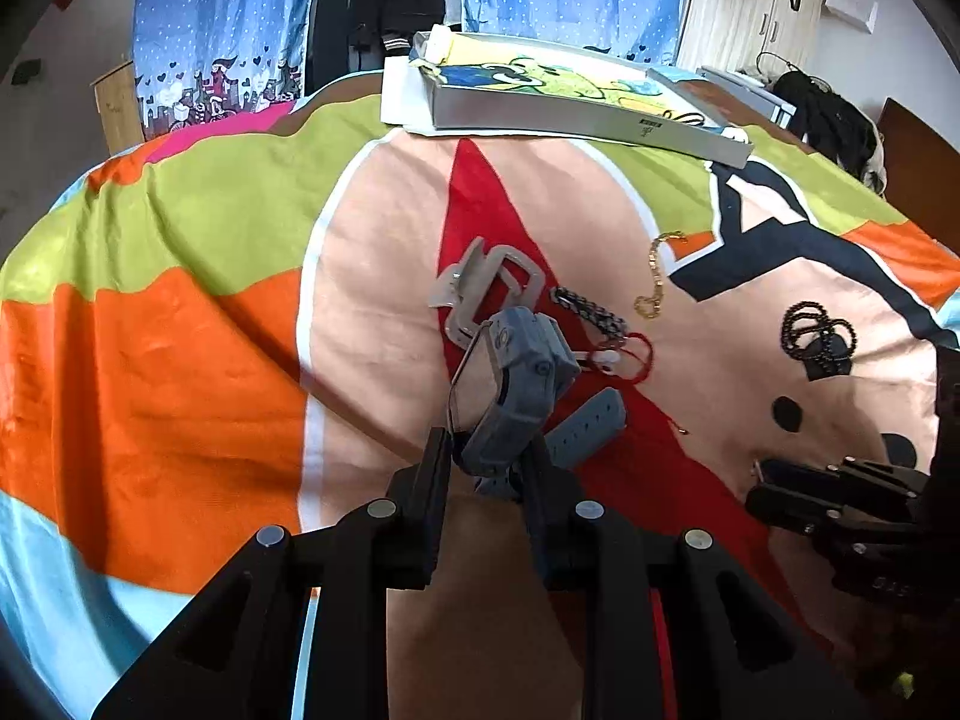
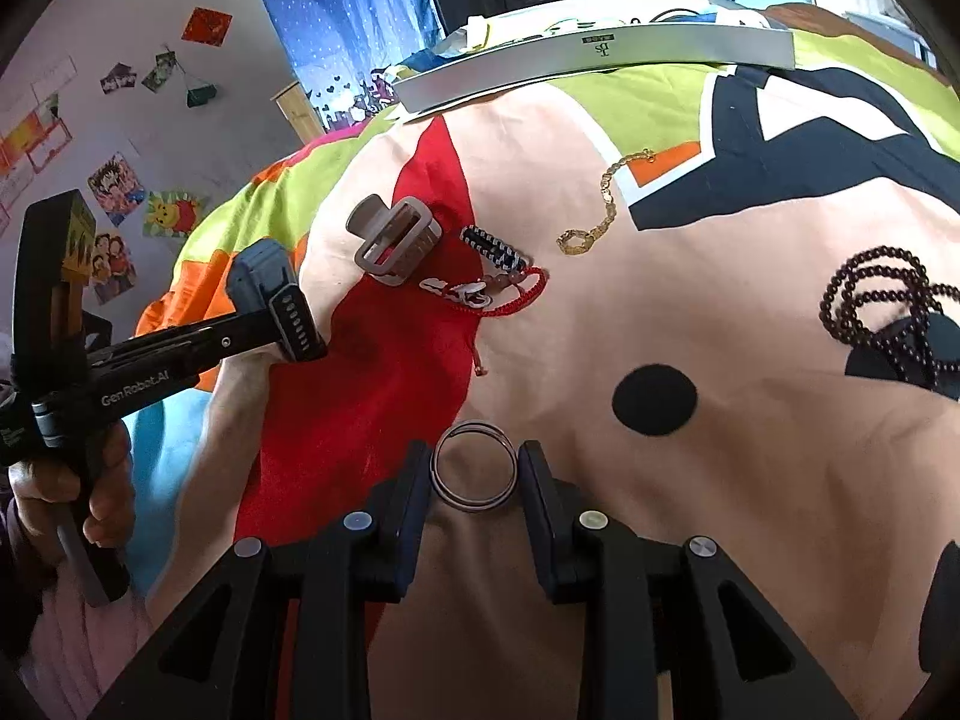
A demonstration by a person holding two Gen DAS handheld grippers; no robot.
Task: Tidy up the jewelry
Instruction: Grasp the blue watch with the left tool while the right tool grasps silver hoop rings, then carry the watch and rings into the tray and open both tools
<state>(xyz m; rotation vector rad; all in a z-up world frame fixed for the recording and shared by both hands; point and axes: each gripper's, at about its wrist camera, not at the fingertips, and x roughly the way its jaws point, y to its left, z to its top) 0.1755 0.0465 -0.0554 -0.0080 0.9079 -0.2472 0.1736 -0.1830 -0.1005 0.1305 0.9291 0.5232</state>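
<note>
- The left gripper [image 1: 486,450] is clamped on a grey-blue watch [image 1: 519,384], holding it by the strap above the bedspread [image 1: 180,330]; the watch case tilts up between the fingers, and a thin metal ring [image 1: 462,372] hangs beside it.
- In the right wrist view a hand [image 2: 72,480] grips that tool's handle at the left edge.
- The right gripper [image 2: 474,468] has its jaws apart, one finger on each side of a double silver bangle [image 2: 474,467] lying flat on the bedspread; whether the pads touch it, I cannot tell.
- Toward the middle of the bedspread lie a beige hair claw [image 2: 393,240], a black-and-white braided bracelet [image 2: 495,249] and a red cord bracelet [image 2: 510,294], close together.
- A gold chain bracelet [image 2: 600,204] lies further right, apart from them.
- A dark bead necklace [image 2: 882,306] is coiled near the right edge.
- A flat grey box [image 2: 600,54] sits at the far edge.
</note>
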